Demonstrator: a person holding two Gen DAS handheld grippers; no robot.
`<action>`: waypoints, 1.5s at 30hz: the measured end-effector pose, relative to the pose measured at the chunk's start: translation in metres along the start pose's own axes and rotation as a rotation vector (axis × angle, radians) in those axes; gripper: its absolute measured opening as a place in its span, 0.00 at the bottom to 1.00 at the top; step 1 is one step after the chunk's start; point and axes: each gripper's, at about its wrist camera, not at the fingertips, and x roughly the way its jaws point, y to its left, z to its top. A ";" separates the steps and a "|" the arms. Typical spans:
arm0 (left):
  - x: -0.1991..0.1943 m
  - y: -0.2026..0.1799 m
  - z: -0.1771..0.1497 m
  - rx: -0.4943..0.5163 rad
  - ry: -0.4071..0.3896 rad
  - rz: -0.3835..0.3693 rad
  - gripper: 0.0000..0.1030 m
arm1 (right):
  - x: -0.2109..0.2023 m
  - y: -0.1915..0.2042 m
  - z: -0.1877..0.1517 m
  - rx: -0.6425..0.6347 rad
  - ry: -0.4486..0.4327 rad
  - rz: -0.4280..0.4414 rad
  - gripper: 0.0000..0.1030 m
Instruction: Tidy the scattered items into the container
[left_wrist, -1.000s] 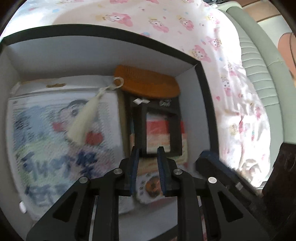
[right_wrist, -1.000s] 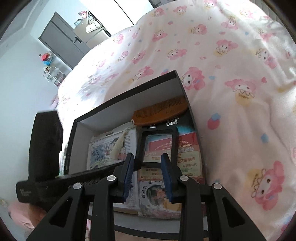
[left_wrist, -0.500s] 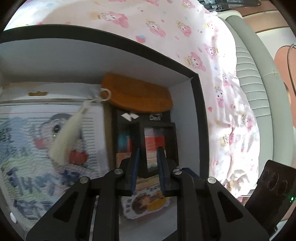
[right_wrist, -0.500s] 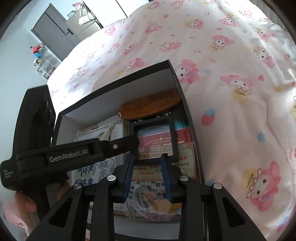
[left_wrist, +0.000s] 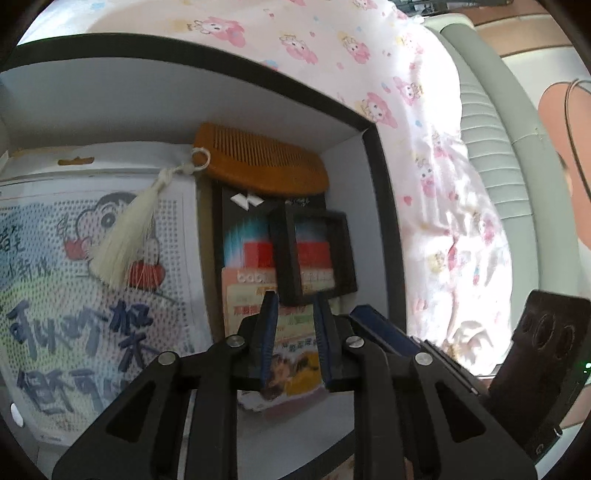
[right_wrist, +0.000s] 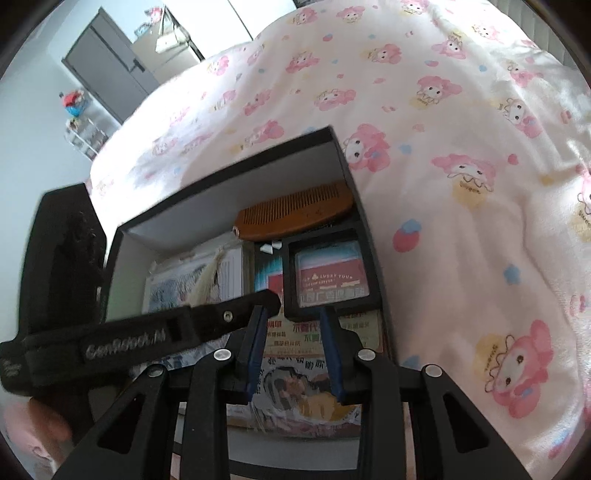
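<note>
A black box with a white inside (left_wrist: 384, 206) (right_wrist: 229, 188) sits on the bed. In it lie a wooden comb (left_wrist: 258, 162) (right_wrist: 295, 216) with a white tassel (left_wrist: 125, 229), a cartoon printed pack (left_wrist: 92, 280), printed sheets, and a small black framed case (left_wrist: 314, 254) (right_wrist: 328, 273). My left gripper (left_wrist: 293, 321) is open just short of the case's near edge. My right gripper (right_wrist: 293, 328) is open, also just short of the case. The case lies free, tilted in the left wrist view.
The box rests on a pink cartoon-print bedsheet (right_wrist: 461, 129). A grey-green padded headboard (left_wrist: 491, 122) runs along the right in the left wrist view. A dark door (right_wrist: 107, 70) and a small shelf (right_wrist: 81, 125) stand far back.
Both grippers opened slightly and let go of the black case, which now lies in the box at its right wall. The left gripper drew back a little.
</note>
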 end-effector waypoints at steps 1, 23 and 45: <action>0.002 0.001 0.001 -0.002 0.002 0.006 0.17 | 0.002 0.003 -0.001 -0.012 0.006 -0.015 0.26; 0.021 -0.002 0.034 -0.032 0.007 0.041 0.16 | 0.024 0.012 0.020 -0.094 -0.003 -0.103 0.24; -0.217 -0.060 -0.043 0.197 -0.611 0.368 0.97 | -0.131 0.103 0.000 -0.190 -0.317 -0.184 0.71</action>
